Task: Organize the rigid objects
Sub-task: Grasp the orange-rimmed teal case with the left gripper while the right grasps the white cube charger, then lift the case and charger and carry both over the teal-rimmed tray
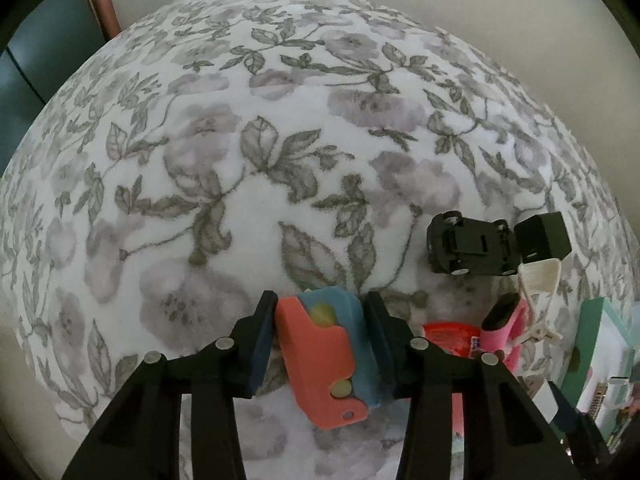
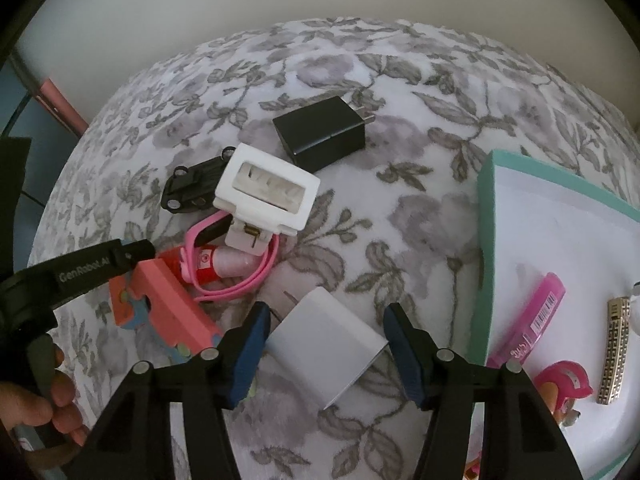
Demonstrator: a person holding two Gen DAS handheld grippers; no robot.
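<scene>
My left gripper (image 1: 320, 320) is shut on a coral and blue foam toy (image 1: 320, 356), held just above the floral cloth; the toy also shows in the right wrist view (image 2: 168, 308). My right gripper (image 2: 324, 340) is open with its jaws on either side of a white charger block (image 2: 326, 340) lying on the cloth. A black toy car (image 2: 192, 188), a white clip box (image 2: 266, 190), a black charger (image 2: 320, 134), a pink band (image 2: 256, 276) and a red and pink tube (image 2: 218, 262) lie in a heap beyond it.
A teal-rimmed white box (image 2: 484, 240) sits at the right, holding a pink pen case (image 2: 532, 316), a gold hair clip (image 2: 612, 352) and a pink figure (image 2: 564, 388). The left gripper's arm (image 2: 80, 272) reaches in from the left. A wall stands behind the bed.
</scene>
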